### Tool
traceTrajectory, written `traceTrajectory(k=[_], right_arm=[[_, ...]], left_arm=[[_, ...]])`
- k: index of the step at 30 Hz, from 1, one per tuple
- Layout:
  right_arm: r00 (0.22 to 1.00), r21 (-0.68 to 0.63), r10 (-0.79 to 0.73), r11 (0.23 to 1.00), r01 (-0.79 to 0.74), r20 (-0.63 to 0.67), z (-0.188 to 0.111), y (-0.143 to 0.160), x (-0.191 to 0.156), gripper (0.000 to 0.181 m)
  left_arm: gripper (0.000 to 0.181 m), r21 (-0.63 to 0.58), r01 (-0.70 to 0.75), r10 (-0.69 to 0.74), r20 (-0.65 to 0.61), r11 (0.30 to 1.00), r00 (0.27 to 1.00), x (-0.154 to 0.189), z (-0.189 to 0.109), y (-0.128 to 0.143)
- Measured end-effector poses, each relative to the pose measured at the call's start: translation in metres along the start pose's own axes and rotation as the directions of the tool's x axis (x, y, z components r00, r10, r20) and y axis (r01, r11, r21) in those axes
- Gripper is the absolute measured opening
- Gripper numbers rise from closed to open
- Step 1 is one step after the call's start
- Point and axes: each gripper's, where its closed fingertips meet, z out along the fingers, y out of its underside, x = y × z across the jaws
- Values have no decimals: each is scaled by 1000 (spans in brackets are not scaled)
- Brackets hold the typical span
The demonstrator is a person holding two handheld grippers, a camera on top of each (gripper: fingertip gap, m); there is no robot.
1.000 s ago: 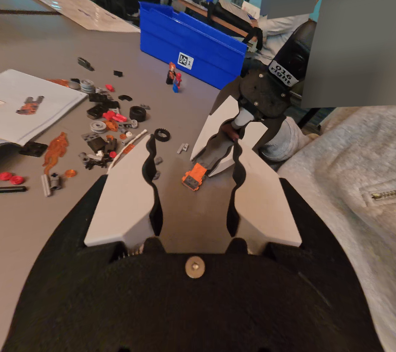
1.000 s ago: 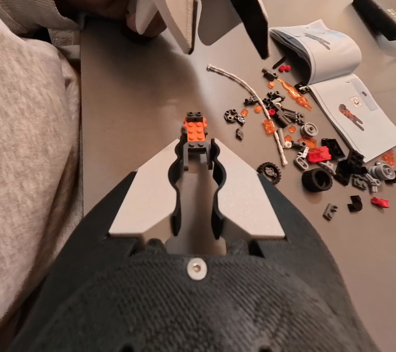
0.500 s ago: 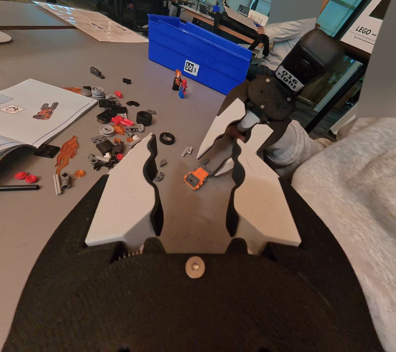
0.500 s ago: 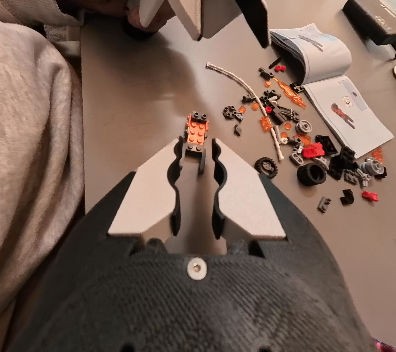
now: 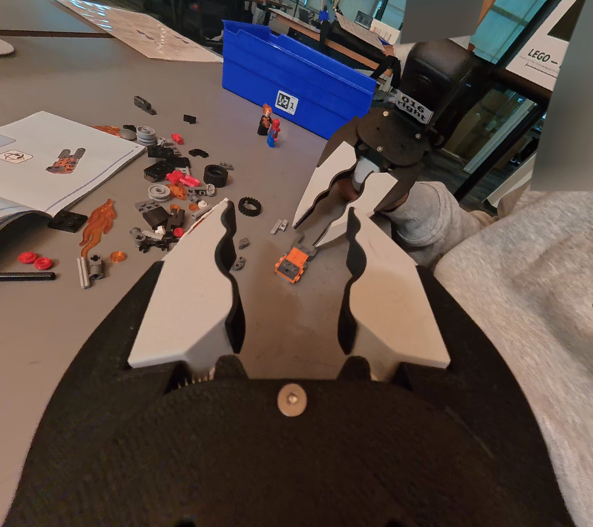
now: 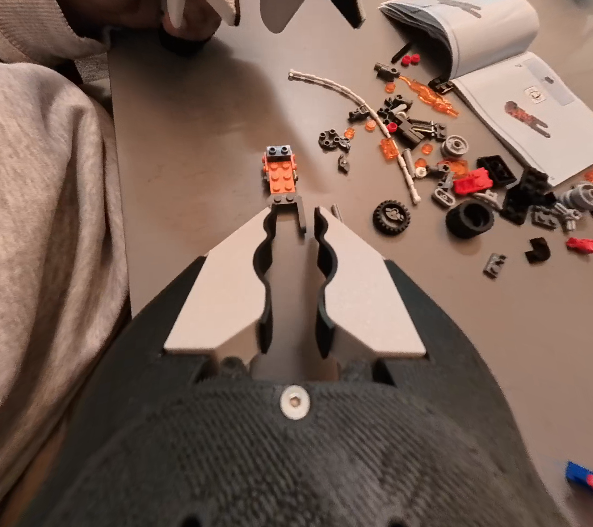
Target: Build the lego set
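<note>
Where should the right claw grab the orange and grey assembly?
Grip the orange and grey assembly across its two long sides at the orange plate. Come in from the forked end, which faces the right claw. It lies flat, studs up, with both flanks clear.

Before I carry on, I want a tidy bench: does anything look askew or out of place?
The orange-and-grey assembly sits crooked at the tips of the right tool, off-centre towards one finger. Otherwise only loose parts lie scattered beside the booklet.

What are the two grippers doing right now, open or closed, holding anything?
Left gripper: open, holding nothing, above the table.
Right gripper: open; the fork end of the orange and grey assembly lies between its fingertips, not clamped.
</note>
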Motion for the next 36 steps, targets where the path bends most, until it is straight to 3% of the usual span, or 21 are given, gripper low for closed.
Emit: traceTrajectory(k=[7, 18, 27, 36], right_arm=[[997, 59, -42, 998, 38, 66, -6, -6, -12, 19], [995, -43, -82, 995, 85, 60, 5, 6, -16, 2], [981, 16, -131, 991, 130, 141, -2, 2, -30, 2], [993, -33, -83, 996, 86, 78, 5, 8, -14, 5]], left_arm=[[67, -6, 15, -15, -7, 1000, 1000, 0, 1, 1], [66, -14, 33, -33, -15, 999, 999, -1, 2, 2], [66, -18, 40, -40, -22, 999, 999, 0, 2, 3], [66, -22, 45, -46, -29, 999, 999, 1, 3, 4]])
